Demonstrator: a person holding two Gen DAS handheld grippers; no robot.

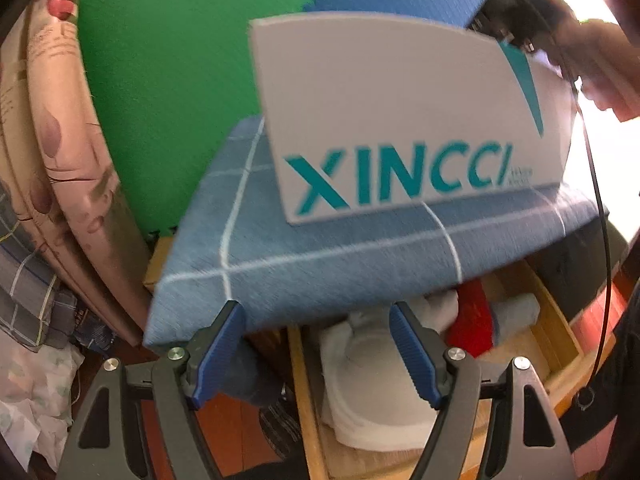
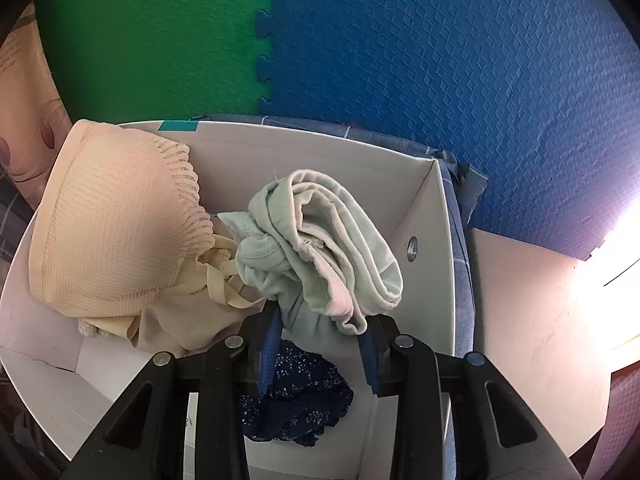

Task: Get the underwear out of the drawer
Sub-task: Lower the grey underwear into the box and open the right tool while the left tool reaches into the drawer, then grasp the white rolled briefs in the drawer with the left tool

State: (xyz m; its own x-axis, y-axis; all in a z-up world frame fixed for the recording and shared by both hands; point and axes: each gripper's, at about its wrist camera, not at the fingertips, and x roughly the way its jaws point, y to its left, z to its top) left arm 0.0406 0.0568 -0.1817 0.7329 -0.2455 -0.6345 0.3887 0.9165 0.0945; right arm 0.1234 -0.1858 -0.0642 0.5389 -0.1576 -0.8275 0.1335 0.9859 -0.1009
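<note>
In the left wrist view my left gripper (image 1: pixel 318 344) is open and empty above the open wooden drawer (image 1: pixel 560 344), which holds a white bra (image 1: pixel 368 392), a red garment (image 1: pixel 470 320) and a grey-blue one (image 1: pixel 516 312). The right gripper (image 1: pixel 516 12) shows at top right over the white XINCCI box (image 1: pixel 384 112). In the right wrist view my right gripper (image 2: pixel 320 332) is shut on pale green underwear (image 2: pixel 320 240), held over the inside of the white box (image 2: pixel 424 216). A beige bra (image 2: pixel 112 224) and dark blue floral underwear (image 2: pixel 296 396) lie in the box.
The box stands on a blue checked cloth surface (image 1: pixel 320 272) overhanging the drawer. Green (image 1: pixel 168 80) and blue foam mats (image 2: pixel 460 80) line the wall. Folded bedding (image 1: pixel 52 152) is stacked at left. A black cable (image 1: pixel 600 208) hangs at right.
</note>
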